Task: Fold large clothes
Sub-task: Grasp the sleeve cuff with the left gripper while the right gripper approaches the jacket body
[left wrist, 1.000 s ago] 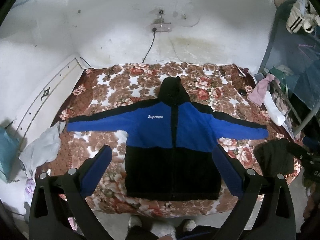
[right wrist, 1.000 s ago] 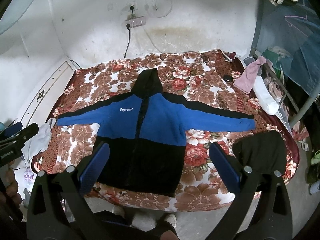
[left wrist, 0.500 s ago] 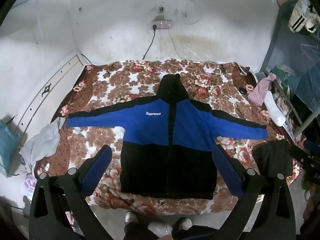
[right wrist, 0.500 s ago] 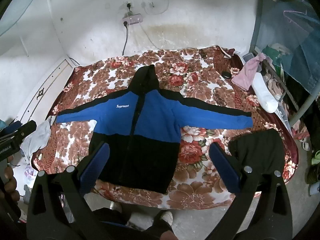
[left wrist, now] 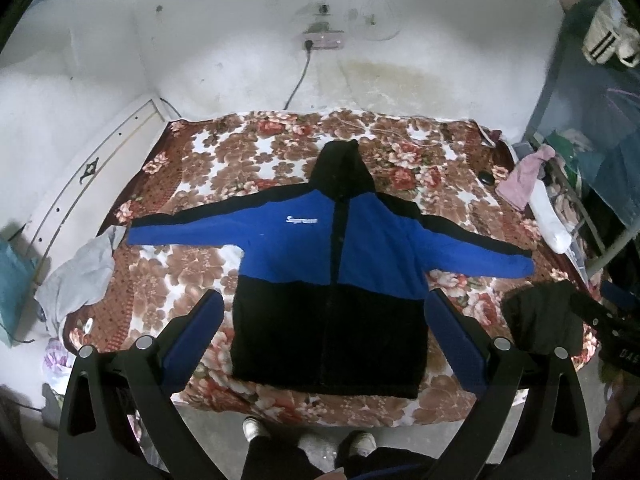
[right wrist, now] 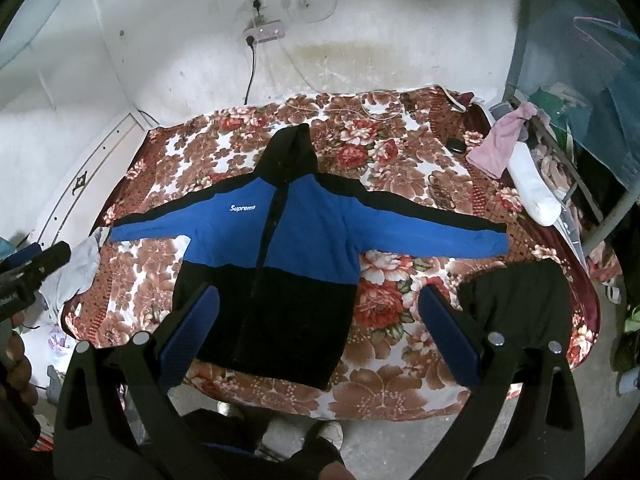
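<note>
Left wrist view. Jacket (left wrist: 332, 280) flat on bed (left wrist: 208, 264), front up, both sleeves spread wide, hood toward wall (left wrist: 420, 44). Blue chest and sleeves, black lower body, white "Supreme" lettering on chest. Hem near the bed's front edge. Left gripper (left wrist: 326, 340) held above, fingers (left wrist: 196, 338) wide apart, nothing between them, well clear of cloth. Dark garment (left wrist: 544, 320) bunched at bed's right front corner, just beside the right sleeve end. Grey cloth (left wrist: 76, 276) hanging off bed's left edge, near left sleeve end. Pink cloth (left wrist: 524, 180) and white bundle (left wrist: 552, 220) at right side. Power strip (left wrist: 322, 38) on wall, cord running down. Shoes (left wrist: 308, 436) on floor below hem. Right gripper's black body just showing at far right edge.

Right wrist view. Jacket (right wrist: 280, 256) left of centre, same flat spread. Right gripper (right wrist: 318, 334) above bed (right wrist: 400, 376), fingers (right wrist: 448, 340) wide apart, holding nothing. Dark garment (right wrist: 520, 300) just right of right finger. Left gripper's black body at far left edge.
</note>
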